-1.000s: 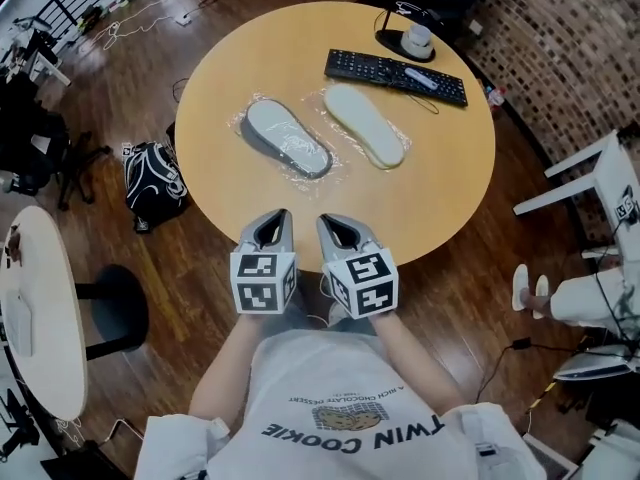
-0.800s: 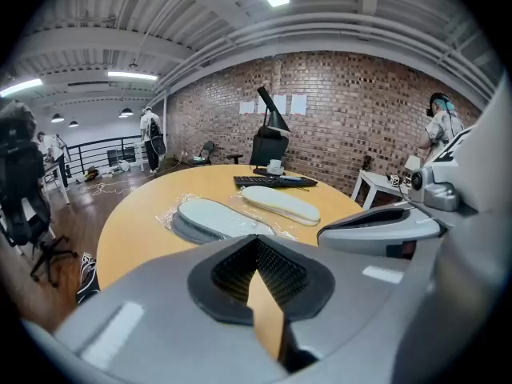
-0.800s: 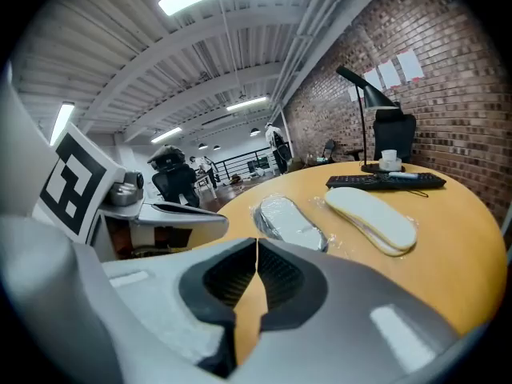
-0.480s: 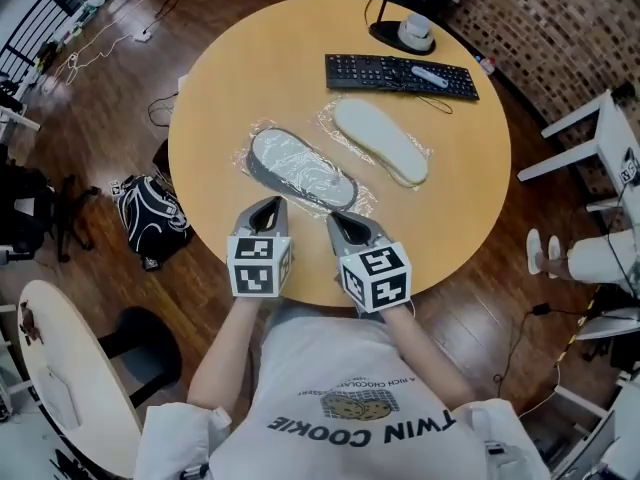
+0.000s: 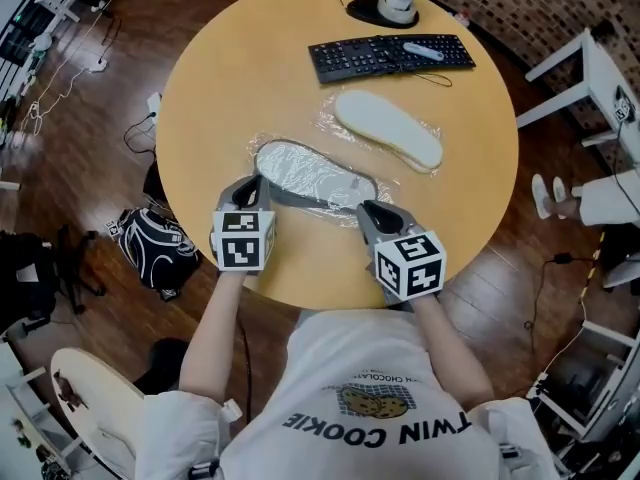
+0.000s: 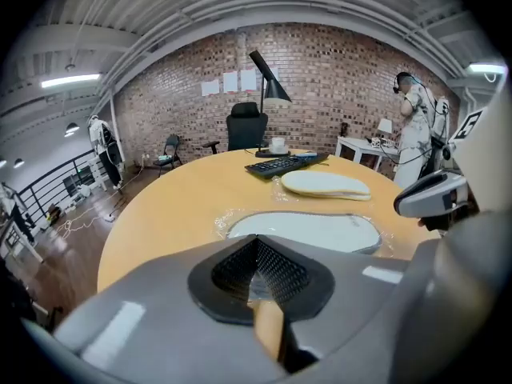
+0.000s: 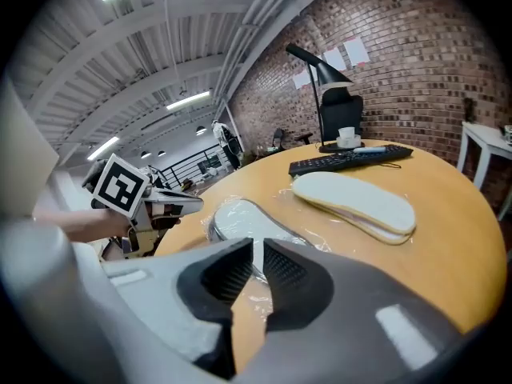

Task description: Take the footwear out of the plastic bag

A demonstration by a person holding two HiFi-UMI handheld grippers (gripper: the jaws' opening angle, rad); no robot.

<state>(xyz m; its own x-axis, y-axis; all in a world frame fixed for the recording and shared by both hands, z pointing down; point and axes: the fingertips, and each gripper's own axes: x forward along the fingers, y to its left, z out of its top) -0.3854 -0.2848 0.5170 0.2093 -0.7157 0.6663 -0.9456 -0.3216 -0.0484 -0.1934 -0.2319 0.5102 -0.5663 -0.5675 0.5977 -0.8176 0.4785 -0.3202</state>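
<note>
The grey slipper (image 5: 310, 173), sealed in its crinkled clear plastic bag (image 5: 383, 183), lies flat on the round wooden table (image 5: 230, 78), stretched across just ahead of both tools. One end is at the tips of the left tool (image 5: 250, 186) and the other is by the tips of the right tool (image 5: 370, 210). The left tool's pads are pressed together with nothing between them. It points down at the slipper's near end, and whether it touches the plastic cannot be told. The right tool's jaws have just been opening and stand a narrow slit apart. The wrinkled edge of the bag shows through the gap, just ahead of the pads, but they pinch nothing. Beyond the grey slipper, farther from both tools and more on the right tool's side, a pale cream slipper (image 5: 388, 128) lies in a clear bag of its own, apart from the first. Farther still on that side a black keyboard (image 5: 390, 56) lies across the table, and behind it a white cup (image 5: 398, 0) rests on the round black lamp base (image 5: 372, 12) near the far rim. Off the table, out to the left tool's side, a black and white backpack (image 5: 150, 248) sits on the dark wood floor.
</note>
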